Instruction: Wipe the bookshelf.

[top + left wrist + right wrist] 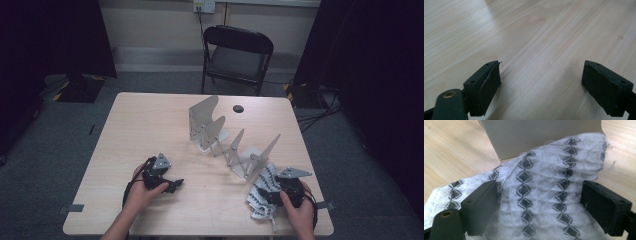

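A white cloth with rows of black diamonds [261,192] lies crumpled at the table's near right corner, against the end plate of a grey metal rack [225,137]. My right gripper [267,196] rests on the cloth, pointing left. In the right gripper view its jaws [540,195] stand wide apart with the cloth [544,177] spread between and under them, pads not pressing it; the rack's plate [541,137] rises just behind. My left gripper [174,185] sits at the near left, open over bare wood [541,72], nothing between its jaws.
The wooden table [150,125] has a small round hole [238,108] near its far edge. The zigzag rack runs diagonally from the middle toward the near right. A black folding chair [237,55] stands beyond the table. Dark curtains hang on both sides.
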Action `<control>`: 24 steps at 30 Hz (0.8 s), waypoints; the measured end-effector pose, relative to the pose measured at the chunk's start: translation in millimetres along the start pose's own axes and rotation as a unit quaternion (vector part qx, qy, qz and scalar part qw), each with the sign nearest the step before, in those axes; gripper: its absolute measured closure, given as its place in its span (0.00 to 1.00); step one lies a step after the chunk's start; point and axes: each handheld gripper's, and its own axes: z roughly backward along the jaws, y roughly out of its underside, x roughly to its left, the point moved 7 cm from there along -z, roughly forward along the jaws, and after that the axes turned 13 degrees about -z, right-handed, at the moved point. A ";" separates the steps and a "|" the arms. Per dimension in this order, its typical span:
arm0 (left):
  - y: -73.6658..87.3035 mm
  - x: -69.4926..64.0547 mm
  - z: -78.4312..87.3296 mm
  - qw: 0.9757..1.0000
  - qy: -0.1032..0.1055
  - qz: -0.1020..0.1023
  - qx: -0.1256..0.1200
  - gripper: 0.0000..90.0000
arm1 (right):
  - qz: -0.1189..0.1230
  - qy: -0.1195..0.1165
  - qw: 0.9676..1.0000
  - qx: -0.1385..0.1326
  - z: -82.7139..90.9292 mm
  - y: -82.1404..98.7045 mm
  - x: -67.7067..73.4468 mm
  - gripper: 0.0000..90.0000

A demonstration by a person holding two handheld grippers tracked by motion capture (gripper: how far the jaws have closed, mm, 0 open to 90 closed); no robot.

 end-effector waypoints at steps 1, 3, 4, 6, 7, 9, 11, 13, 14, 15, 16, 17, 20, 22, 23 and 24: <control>-0.1 -0.3 -0.1 1.000 0.000 0.000 0.000 0.17 | 0.001 -0.002 1.000 -0.007 -0.4 0.4 -0.2 0.14; -0.1 0.1 0.2 1.000 -0.002 -0.002 0.000 0.17 | 0.007 -0.001 1.000 -0.007 -0.4 1.1 0.1 0.14; -0.1 -0.4 0.1 1.000 -0.001 0.000 0.000 0.17 | 0.008 -0.001 1.000 -0.009 -0.5 1.2 -0.1 0.14; -0.3 0.0 -0.1 1.000 -0.004 0.000 0.003 0.17 | 0.007 -0.006 1.000 -0.017 -0.5 2.4 -0.5 0.14; -1.3 -0.6 -0.8 1.000 -0.005 0.003 0.001 0.17 | 0.009 -0.004 1.000 -0.017 -0.7 2.4 -0.5 0.14; -2.8 -2.0 -1.1 1.000 -0.005 0.007 0.005 0.19 | 0.010 -0.002 1.000 -0.017 -0.9 2.6 -0.1 0.14; -4.9 -2.6 -0.8 1.000 -0.002 -0.004 0.011 0.23 | 0.009 -0.002 1.000 -0.017 -0.9 2.6 -0.1 0.14; -8.1 -4.6 -1.0 1.000 0.007 -0.001 0.009 0.24 | 0.009 -0.001 1.000 -0.018 -0.8 2.6 -0.2 0.14; -10.2 -5.3 -0.4 1.000 0.010 0.005 0.006 0.24 | 0.010 -0.001 1.000 -0.018 -0.9 2.5 -0.2 0.14; -12.5 -4.9 0.6 1.000 0.013 0.004 0.004 0.24 | 0.009 -0.002 1.000 -0.018 -0.9 2.5 -0.2 0.14; -15.2 -4.6 2.1 1.000 0.014 0.004 0.002 0.24 | 0.009 -0.002 1.000 -0.018 -0.9 2.5 -0.2 0.14; -18.4 -4.1 3.8 1.000 0.014 0.003 -0.001 0.24 | 0.010 -0.002 1.000 -0.018 -0.9 2.4 -0.3 0.14; -29.1 -4.6 8.9 1.000 0.022 0.009 -0.011 0.24 | 0.009 -0.002 1.000 -0.018 -0.9 2.4 -0.3 0.14; -37.2 -4.9 11.9 1.000 0.026 0.000 -0.012 0.25 | 0.009 -0.002 1.000 -0.017 -0.9 2.5 -0.2 0.14; -41.9 -5.9 12.8 0.999 0.030 0.005 -0.016 0.25 | 0.009 -0.002 1.000 -0.018 -0.9 2.5 -0.2 0.14; -46.5 -6.6 13.6 0.999 0.036 0.003 -0.012 0.25 | 0.010 -0.002 1.000 -0.018 -0.9 2.5 -0.3 0.14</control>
